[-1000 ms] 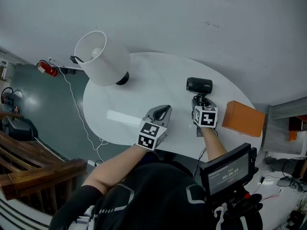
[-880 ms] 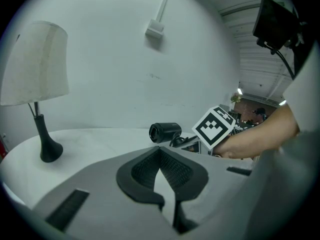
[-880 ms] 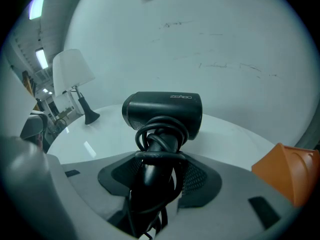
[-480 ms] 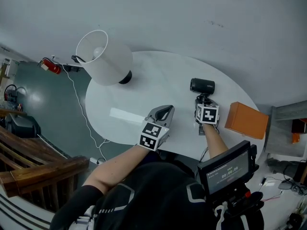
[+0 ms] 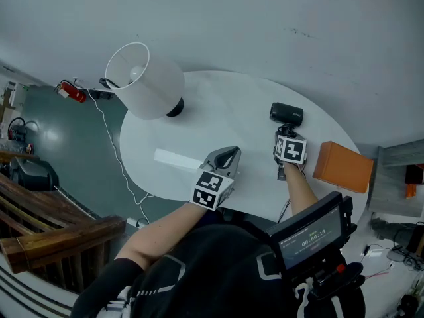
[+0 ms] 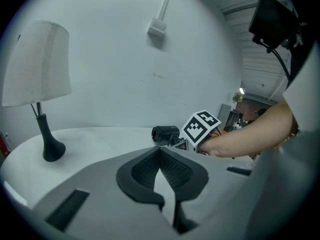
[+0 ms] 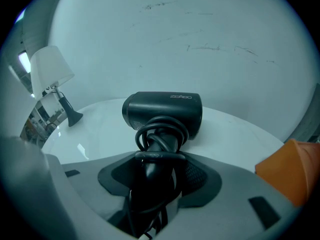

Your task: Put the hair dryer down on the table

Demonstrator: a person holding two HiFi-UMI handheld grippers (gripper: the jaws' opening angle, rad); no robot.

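The left gripper (image 5: 228,154) hovers, fingers closed and empty — the right gripper (image 5: 285,135) clamps the hair dryer (image 5: 286,114).

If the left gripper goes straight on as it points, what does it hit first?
Probably bare table just past its tips: the left gripper tilts down. The hair dryer in the right gripper lies further on, slightly right; depth is unclear.
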